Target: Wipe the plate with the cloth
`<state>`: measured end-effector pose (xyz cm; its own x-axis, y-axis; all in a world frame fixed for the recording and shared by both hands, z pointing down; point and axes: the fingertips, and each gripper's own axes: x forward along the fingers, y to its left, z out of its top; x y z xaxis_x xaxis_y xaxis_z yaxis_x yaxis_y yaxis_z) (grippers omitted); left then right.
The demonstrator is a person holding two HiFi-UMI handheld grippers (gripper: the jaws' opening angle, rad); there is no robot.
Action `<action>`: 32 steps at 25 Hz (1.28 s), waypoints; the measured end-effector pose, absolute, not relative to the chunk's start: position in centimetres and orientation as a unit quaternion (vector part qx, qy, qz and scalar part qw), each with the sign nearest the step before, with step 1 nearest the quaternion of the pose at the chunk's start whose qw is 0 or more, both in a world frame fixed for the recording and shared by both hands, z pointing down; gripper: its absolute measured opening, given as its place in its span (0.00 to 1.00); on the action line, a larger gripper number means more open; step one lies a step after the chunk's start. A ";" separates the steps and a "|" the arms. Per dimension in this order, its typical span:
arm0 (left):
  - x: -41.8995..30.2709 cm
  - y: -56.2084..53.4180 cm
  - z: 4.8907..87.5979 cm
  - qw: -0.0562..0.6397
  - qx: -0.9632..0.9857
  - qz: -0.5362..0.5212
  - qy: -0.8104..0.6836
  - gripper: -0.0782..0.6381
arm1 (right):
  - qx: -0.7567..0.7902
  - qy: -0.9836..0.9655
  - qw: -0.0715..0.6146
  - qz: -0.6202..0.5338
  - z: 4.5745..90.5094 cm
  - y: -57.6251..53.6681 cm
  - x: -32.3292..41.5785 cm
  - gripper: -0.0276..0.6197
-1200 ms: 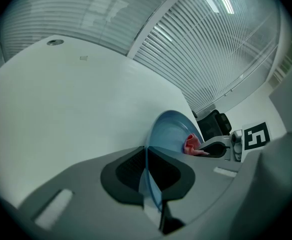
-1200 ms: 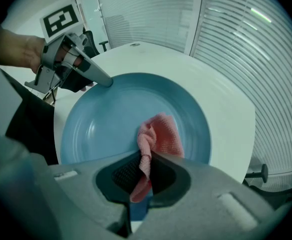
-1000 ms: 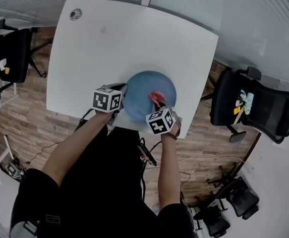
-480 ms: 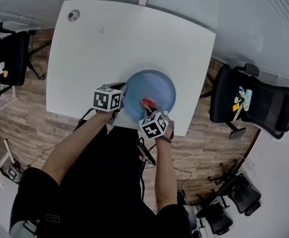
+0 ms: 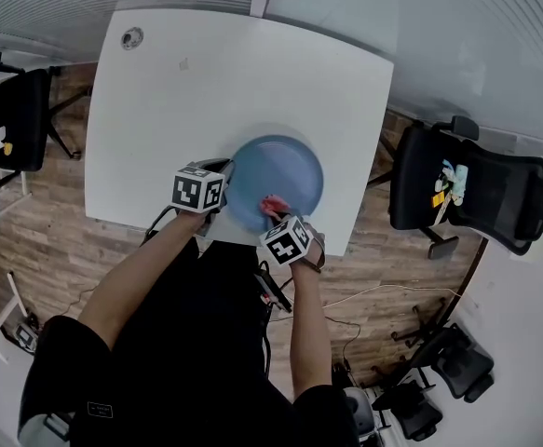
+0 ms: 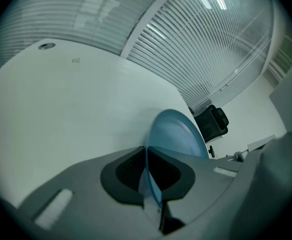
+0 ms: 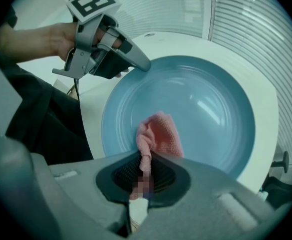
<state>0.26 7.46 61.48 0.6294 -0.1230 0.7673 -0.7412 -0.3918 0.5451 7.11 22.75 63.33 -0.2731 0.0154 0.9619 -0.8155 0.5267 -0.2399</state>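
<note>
With the left gripper (image 6: 147, 171) clamped on the rim of the plate (image 7: 206, 104) to steady it, the right gripper (image 7: 144, 176), pinching the pink cloth (image 7: 161, 136), should press flat and sweep toward the plate's centre.

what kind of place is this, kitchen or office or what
Most likely an office or meeting room, not a kitchen. A large white table stands on a wood-look floor, black swivel chairs sit around it, and slatted blinds cover the walls behind.
</note>
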 end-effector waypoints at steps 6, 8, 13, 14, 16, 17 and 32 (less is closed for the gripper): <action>0.3 7.5 61.5 0.469 0.770 0.333 -0.276 0.14 | 0.301 -0.681 0.551 0.378 63.5 21.5 10.0 0.08; 0.3 7.5 61.5 0.468 0.770 0.335 -0.276 0.14 | 0.306 -0.676 0.559 0.370 63.5 20.7 11.2 0.08; 0.3 7.6 61.5 0.469 0.769 0.336 -0.276 0.14 | 0.324 -0.666 0.572 0.353 63.6 18.4 13.8 0.08; 0.3 7.6 61.5 0.469 0.769 0.337 -0.276 0.14 | 0.329 -0.664 0.575 0.347 63.6 18.0 14.2 0.08; 0.2 7.6 61.5 0.468 0.769 0.338 -0.275 0.14 | 0.341 -0.660 0.579 0.335 63.7 16.9 15.1 0.08; 0.3 7.5 61.5 0.468 0.769 0.338 -0.275 0.14 | 0.349 -0.659 0.579 0.329 63.8 16.4 15.5 0.08; 0.3 7.6 61.4 0.466 0.770 0.341 -0.272 0.14 | 0.408 -0.653 0.564 0.299 63.8 13.4 16.6 0.08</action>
